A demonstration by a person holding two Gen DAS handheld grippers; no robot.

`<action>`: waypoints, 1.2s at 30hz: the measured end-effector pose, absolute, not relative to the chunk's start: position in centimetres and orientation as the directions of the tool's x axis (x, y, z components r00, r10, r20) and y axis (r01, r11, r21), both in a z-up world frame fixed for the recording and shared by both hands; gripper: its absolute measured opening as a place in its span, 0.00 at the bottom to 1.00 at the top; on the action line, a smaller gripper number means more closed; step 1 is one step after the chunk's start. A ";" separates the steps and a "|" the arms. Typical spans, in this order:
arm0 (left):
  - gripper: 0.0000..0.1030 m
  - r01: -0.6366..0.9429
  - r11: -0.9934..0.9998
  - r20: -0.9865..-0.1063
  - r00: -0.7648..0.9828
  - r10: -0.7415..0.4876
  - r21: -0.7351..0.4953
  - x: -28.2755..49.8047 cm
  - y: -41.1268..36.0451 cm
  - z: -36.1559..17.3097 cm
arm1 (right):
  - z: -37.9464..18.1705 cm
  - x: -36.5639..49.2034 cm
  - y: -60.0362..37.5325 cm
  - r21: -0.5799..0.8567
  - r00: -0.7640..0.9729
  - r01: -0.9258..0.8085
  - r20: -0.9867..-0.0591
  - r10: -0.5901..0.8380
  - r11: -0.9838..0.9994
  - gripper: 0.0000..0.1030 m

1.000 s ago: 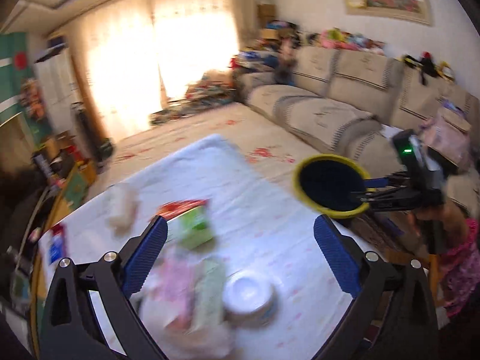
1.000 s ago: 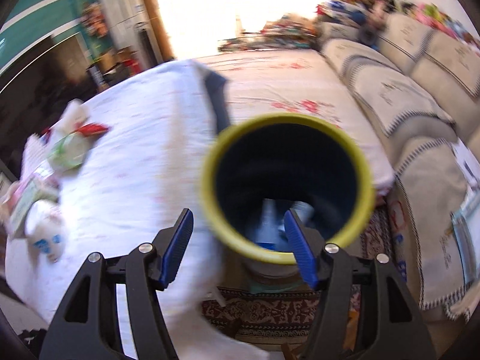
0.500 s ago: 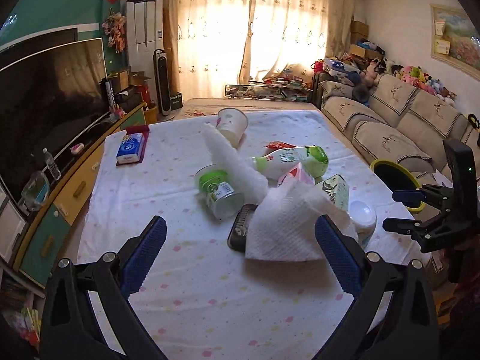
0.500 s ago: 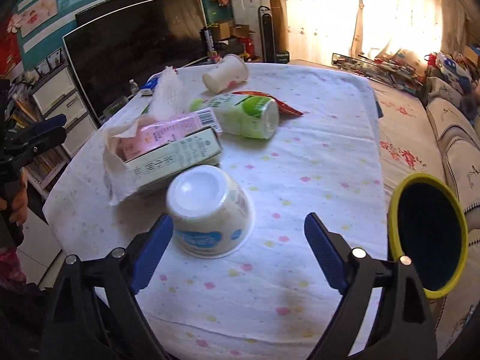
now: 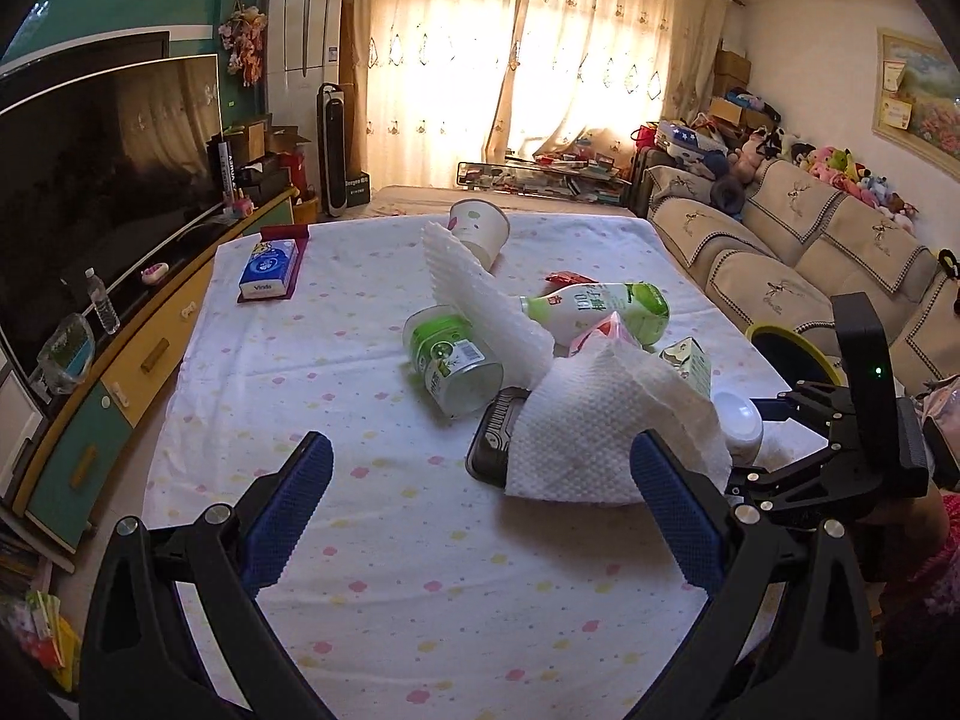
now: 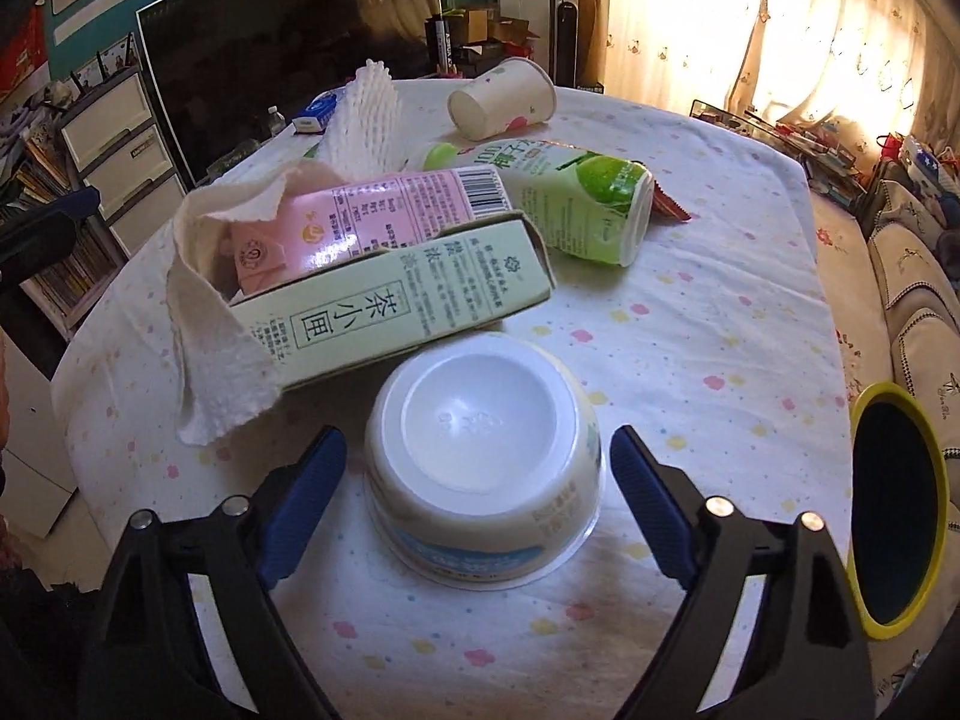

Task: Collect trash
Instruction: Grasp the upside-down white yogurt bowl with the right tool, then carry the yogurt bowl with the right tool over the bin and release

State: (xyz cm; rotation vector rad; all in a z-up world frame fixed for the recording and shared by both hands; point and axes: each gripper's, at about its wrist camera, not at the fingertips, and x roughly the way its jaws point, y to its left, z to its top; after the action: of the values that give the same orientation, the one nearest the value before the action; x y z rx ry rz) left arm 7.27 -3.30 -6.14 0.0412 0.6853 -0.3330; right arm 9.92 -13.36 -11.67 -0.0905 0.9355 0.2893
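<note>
Obstacles: green tea carton [image 6: 390,312] lying just behind the upturned white bowl [image 6: 483,468], paper towel [image 6: 222,354] draping its left end. Free room: bare worktop [image 6: 690,360] lying open right of the bowl, reaching toward the yellow-rimmed bin [image 6: 897,513].

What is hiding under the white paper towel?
The paper towel drapes over one end of a pink carton and a pale green box. From the left wrist view, a black tray pokes out too. Anything deeper is covered.
</note>
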 end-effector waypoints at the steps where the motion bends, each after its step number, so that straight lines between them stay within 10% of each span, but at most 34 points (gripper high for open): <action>1: 0.95 0.316 0.946 -0.629 0.722 -0.289 -0.073 7.3 -3.4 -6.2 | -11.7 9.9 -13.5 0.058 0.557 -0.284 -0.802 0.214 0.957 0.74; 18: 0.95 0.331 0.941 -0.640 0.709 -0.297 -0.071 7.4 -4.5 -6.8 | -8.8 6.1 -19.6 0.073 0.631 -0.175 -0.757 0.169 0.982 0.74; 36: 0.95 0.358 0.932 -0.661 0.686 -0.304 -0.057 7.7 -6.2 -7.4 | -14.7 12.0 -42.3 0.060 0.521 0.422 -0.833 -0.188 0.904 0.74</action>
State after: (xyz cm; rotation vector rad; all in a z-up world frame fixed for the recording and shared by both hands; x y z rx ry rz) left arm 7.66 -6.24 -7.45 0.0786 0.7253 -0.3712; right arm 11.98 -42.31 -14.66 0.2695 0.9569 -0.3707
